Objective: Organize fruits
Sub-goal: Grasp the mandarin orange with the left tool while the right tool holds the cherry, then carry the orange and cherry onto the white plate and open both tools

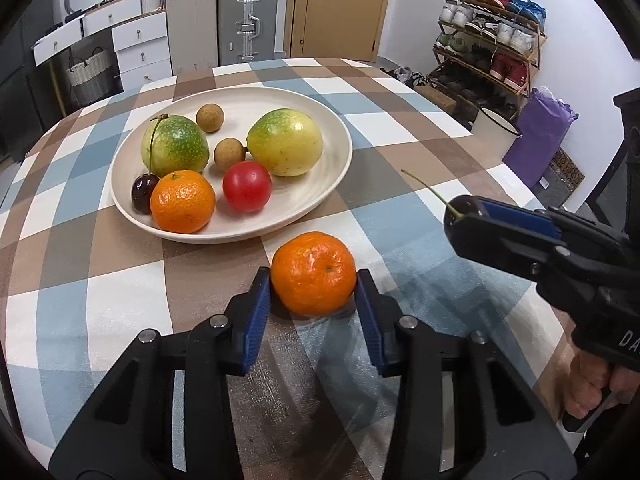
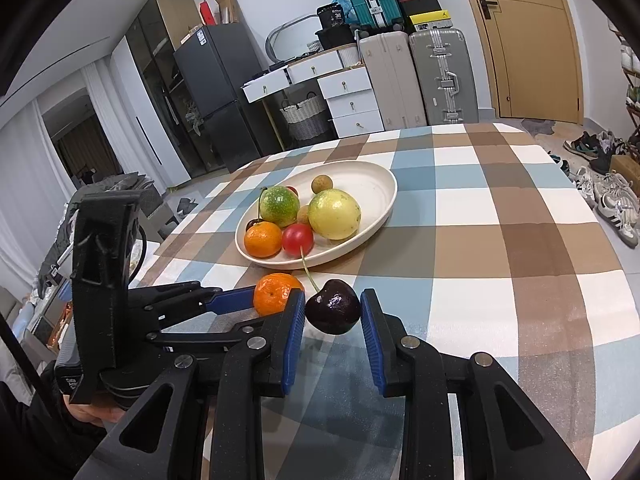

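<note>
We find the left gripper [image 1: 314, 286] clamped on the tangerine [image 1: 314, 274] on the tablecloth [image 1: 400, 208], just short of the plate [image 1: 328, 184]; right gripper [image 2: 334, 312] pinches a cherry [image 2: 334, 312]. Over-squeezing risks bruising either; a loose grip risks the round fruit rolling away

Far side of the tangerine [image 2: 276, 294] behind the right gripper's finger; second cherry [image 2: 253, 224] mostly behind plate fruit

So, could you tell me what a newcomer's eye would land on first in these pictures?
Probably the bright tangerine on the checked tablecloth, between the left gripper's blue pads. Next, the dark cherry pinched in the right gripper, then the cream plate of fruit beyond.
</note>
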The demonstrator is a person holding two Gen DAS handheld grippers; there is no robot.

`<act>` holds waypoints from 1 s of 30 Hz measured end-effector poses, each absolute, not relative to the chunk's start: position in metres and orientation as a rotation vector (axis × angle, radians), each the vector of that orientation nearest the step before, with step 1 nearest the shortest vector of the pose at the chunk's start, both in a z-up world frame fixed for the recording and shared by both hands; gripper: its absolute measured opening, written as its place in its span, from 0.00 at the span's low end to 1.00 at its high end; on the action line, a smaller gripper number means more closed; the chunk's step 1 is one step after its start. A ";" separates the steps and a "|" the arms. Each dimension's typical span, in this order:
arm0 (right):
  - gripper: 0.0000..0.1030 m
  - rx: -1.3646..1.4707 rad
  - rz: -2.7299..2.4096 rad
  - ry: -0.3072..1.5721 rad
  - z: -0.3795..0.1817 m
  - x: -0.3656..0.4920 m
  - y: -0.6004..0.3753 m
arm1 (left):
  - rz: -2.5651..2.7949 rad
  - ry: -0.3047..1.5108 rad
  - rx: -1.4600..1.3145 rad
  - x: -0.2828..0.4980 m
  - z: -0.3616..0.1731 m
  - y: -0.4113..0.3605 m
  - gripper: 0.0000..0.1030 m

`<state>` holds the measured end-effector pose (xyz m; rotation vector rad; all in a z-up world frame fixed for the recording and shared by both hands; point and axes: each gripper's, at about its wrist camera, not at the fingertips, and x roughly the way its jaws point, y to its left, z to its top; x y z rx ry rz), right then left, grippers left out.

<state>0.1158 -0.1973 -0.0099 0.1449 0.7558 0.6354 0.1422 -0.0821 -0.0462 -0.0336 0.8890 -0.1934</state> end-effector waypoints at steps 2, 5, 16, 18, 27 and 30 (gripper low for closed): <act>0.28 0.145 0.635 0.757 -0.010 0.117 -0.197 | -0.197 0.884 -0.047 0.140 -0.045 -0.080 0.38; 0.28 0.140 0.638 0.759 -0.011 0.117 -0.195 | -0.201 0.869 -0.066 0.136 -0.040 -0.075 0.37; 0.28 0.120 0.674 0.724 0.004 0.120 -0.180 | -0.177 0.801 -0.095 0.121 -0.011 -0.054 0.37; 0.28 0.115 0.681 0.707 0.011 0.123 -0.176 | -0.168 0.785 -0.097 0.118 -0.004 -0.048 0.37; 0.28 0.118 0.699 0.669 0.029 0.132 -0.167 | -0.122 0.725 -0.107 0.116 0.022 -0.026 0.37; 0.28 0.124 0.702 0.663 0.032 0.137 -0.164 | -0.111 0.714 -0.105 0.120 0.028 -0.020 0.37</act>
